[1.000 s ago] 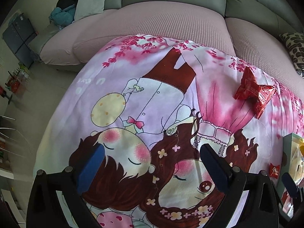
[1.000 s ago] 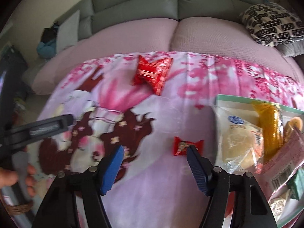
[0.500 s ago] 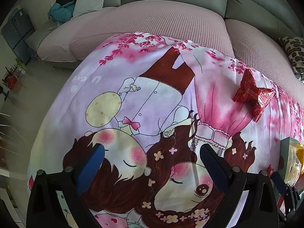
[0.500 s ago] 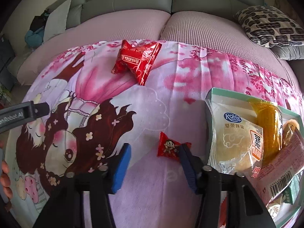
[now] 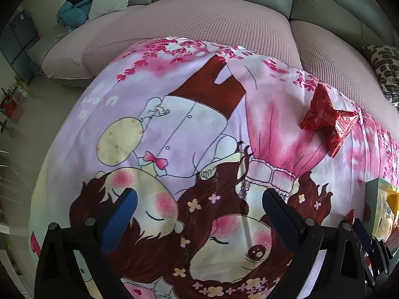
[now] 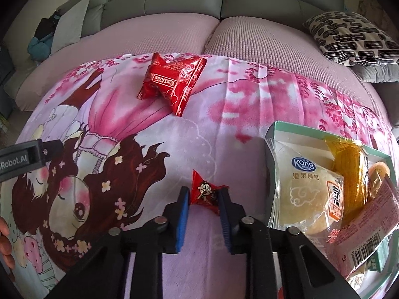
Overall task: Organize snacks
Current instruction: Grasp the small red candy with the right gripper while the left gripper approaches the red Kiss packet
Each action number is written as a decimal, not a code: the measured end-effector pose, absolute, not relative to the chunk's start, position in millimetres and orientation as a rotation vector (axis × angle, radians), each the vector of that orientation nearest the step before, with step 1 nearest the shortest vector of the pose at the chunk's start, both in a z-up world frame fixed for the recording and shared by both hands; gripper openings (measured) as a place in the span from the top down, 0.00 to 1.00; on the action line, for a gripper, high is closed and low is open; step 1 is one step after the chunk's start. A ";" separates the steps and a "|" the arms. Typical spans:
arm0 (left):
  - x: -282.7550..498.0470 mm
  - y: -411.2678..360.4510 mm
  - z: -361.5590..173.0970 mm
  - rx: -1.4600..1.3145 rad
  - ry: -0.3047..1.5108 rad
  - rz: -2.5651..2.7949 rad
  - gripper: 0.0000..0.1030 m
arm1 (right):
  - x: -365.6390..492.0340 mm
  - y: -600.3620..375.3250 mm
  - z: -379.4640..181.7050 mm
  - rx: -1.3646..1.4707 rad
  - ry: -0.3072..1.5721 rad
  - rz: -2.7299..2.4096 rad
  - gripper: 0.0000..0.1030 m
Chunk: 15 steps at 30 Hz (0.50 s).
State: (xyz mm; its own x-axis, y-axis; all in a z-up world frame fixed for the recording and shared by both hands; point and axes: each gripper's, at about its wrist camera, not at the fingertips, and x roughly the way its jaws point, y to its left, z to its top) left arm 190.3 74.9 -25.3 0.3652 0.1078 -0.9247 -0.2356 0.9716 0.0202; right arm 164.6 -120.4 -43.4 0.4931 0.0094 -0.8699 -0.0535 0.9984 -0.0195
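A small red candy (image 6: 202,189) with a cartoon face lies on the printed blanket (image 6: 159,149). My right gripper (image 6: 203,192) is closing its jaws on it, and the blue pads press both of its sides. A larger red snack packet (image 6: 172,83) lies farther back; the left wrist view shows this packet (image 5: 329,118) at the right. My left gripper (image 5: 199,196) hovers open over the blanket's cartoon faces with nothing between its fingers. At the right stands a green-rimmed tray (image 6: 276,125) holding a bun packet (image 6: 304,186), a yellow packet (image 6: 349,169) and a pink packet (image 6: 379,214).
The blanket covers a pink sofa seat (image 6: 174,32) with grey-green backrests. A black-and-white patterned pillow (image 6: 349,37) rests at the back right, a pale cushion (image 6: 69,27) at the back left. Fingers of a person's hand (image 6: 3,236) show at the left edge.
My right gripper has come down around the small red candy and its jaws have drawn together onto it. The left gripper has stayed open and almost still.
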 end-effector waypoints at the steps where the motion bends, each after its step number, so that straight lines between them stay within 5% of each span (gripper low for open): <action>1: 190.7 74.0 -25.8 -0.122 1.178 0.218 0.03 | 164.9 -120.3 -43.0 -0.046 1.053 0.039 0.77; 15: 195.4 65.0 -20.2 -0.141 1.158 0.184 0.03 | 150.4 -112.5 -4.9 -0.019 0.938 0.114 0.81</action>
